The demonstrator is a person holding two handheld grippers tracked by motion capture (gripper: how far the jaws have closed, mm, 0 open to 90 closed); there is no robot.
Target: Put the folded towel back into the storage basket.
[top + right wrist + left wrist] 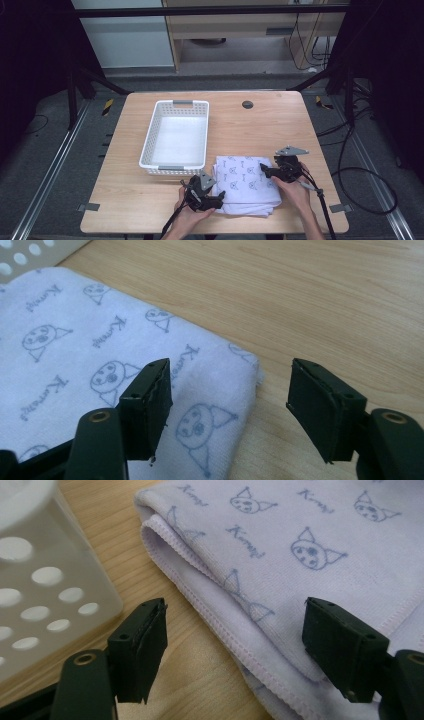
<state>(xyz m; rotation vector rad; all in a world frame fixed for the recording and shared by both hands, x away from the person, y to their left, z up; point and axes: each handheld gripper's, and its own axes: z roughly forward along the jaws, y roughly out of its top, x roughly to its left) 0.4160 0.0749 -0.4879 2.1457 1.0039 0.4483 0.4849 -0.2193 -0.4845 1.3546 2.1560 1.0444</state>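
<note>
A folded lilac towel printed with small cat faces lies on the wooden counter near its front edge, just in front of and to the right of a white perforated basket. The left tongs are spread wide over the towel's hemmed left edge, one jaw above bare wood, the other above cloth. The right tongs also gape, straddling the towel's right corner, gripping nothing.

The folded towel carries a repeated blue script word beside each small cartoon face, seemingly "Kuromi", though the letters are too small and slanted to read with certainty.
</note>
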